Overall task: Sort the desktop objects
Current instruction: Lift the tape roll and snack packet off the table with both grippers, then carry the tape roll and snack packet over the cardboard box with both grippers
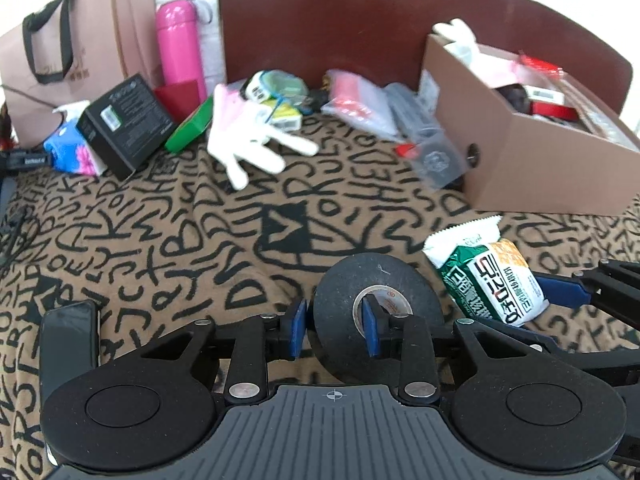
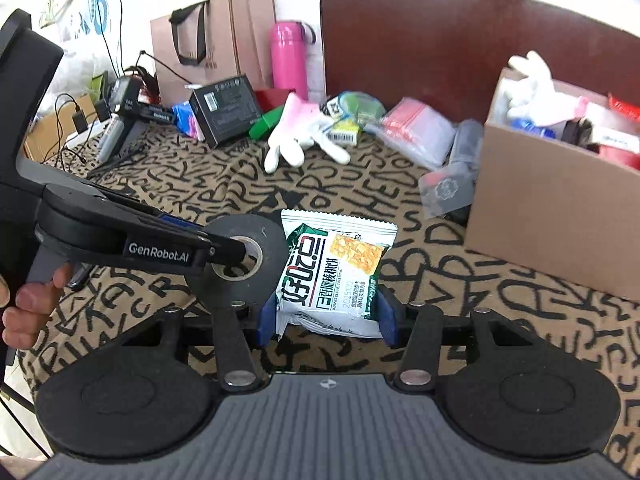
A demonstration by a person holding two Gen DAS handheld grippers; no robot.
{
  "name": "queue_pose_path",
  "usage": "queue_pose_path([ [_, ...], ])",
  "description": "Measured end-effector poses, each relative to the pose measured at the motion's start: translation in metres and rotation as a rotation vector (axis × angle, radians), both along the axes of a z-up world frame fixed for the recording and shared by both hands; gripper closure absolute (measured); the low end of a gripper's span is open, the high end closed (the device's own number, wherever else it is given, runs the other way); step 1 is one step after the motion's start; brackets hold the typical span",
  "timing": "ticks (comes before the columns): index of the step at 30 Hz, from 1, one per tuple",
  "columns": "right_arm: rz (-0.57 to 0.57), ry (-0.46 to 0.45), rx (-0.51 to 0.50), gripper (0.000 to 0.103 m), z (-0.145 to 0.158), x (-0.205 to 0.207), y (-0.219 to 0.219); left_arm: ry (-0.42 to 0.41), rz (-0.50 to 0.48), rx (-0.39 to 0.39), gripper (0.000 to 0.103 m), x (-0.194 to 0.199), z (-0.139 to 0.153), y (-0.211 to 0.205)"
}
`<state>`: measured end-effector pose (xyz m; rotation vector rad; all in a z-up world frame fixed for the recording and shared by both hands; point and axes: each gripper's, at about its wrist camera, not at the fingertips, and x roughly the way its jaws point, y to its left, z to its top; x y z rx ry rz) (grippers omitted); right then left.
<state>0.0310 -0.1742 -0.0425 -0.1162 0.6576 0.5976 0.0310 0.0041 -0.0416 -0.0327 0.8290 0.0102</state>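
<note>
A black tape roll stands on edge just above the patterned cloth. My left gripper is shut on its wall, one pad outside and one inside the core. In the right wrist view the same roll hangs from the left gripper's fingers. Beside it, a green-and-white snack packet sits between the blue pads of my right gripper, which is shut on its lower end. The packet also shows in the left wrist view, with a right finger against it.
An open cardboard box full of items stands at the right. A white glove, a black box, a pink bottle, plastic pouches and a paper bag line the back. A phone lies near left.
</note>
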Motion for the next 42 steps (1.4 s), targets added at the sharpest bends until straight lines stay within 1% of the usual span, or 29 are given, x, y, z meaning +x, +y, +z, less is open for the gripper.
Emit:
queue_pose_path([
  [5,-0.020,-0.051,0.009,0.048,0.016,-0.017,-0.019,-0.050,-0.047,0.001,0.075,-0.010,0.019,-0.018],
  [11,-0.077,-0.121,0.019,0.048,0.040,-0.030,-0.049,-0.129,-0.125,-0.016,0.075,-0.016,0.049,-0.044],
  [15,-0.127,-0.173,0.012,0.048,0.057,-0.036,-0.069,-0.180,-0.183,-0.037,0.075,-0.011,0.070,-0.064],
  [21,-0.200,-0.244,-0.005,0.048,0.080,-0.033,-0.096,-0.256,-0.254,-0.051,0.074,0.005,0.099,-0.093],
  [25,-0.239,-0.291,-0.016,0.048,0.094,-0.023,-0.110,-0.290,-0.282,-0.074,0.074,0.022,0.115,-0.109],
  [31,-0.290,-0.331,-0.034,0.048,0.106,0.005,-0.126,-0.335,-0.268,-0.090,0.074,0.054,0.130,-0.125],
  [37,-0.345,-0.325,-0.021,0.048,0.108,0.039,-0.142,-0.347,-0.242,-0.102,0.074,0.092,0.137,-0.136],
  [42,-0.364,-0.287,-0.044,0.048,0.100,0.073,-0.145,-0.318,-0.222,-0.092,0.074,0.130,0.128,-0.140],
])
